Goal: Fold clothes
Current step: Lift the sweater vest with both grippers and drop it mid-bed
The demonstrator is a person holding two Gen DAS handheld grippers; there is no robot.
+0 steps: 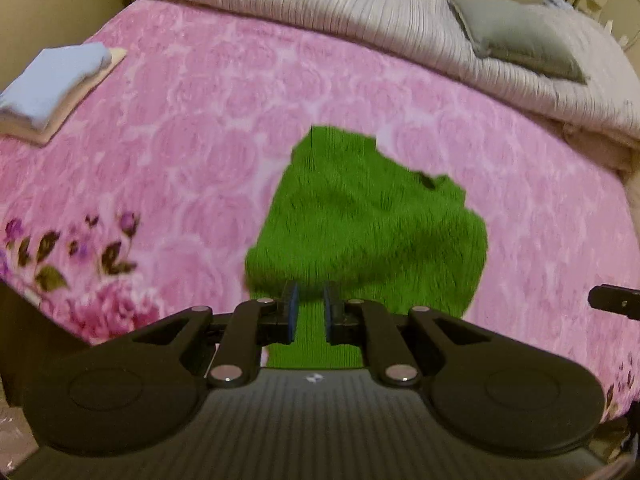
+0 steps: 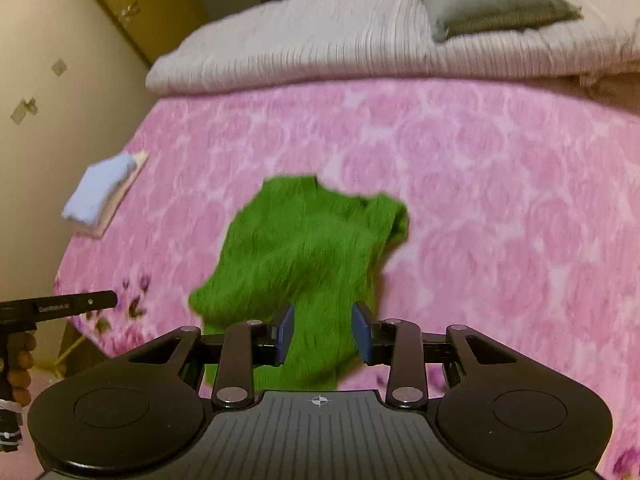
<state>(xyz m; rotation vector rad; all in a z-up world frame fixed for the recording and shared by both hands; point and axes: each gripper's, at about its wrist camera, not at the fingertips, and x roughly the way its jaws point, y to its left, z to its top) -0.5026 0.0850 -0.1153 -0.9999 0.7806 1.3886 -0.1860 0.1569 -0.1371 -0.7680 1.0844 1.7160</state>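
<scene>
garment: green knit sweater [image 1: 360,232] lies bunched mid-bed on pink floral blanket [image 1: 180,152]
left gripper [image 1: 311,312]: narrow gap, knit between pads, grip unclear
right gripper [image 2: 322,334]: jaws apart, nothing gripped
done: folded stack [image 1: 52,88] at bed edge
left: sweater fold unfinished

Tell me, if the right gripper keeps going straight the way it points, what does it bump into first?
Most likely the green sweater: it lies straight ahead of the right gripper, on the pink blanket. How far off is unclear.

Left claw [image 1: 311,312] tilted steeply down, pads slightly parted; right claw [image 2: 323,334] likewise, pads wider apart.
</scene>
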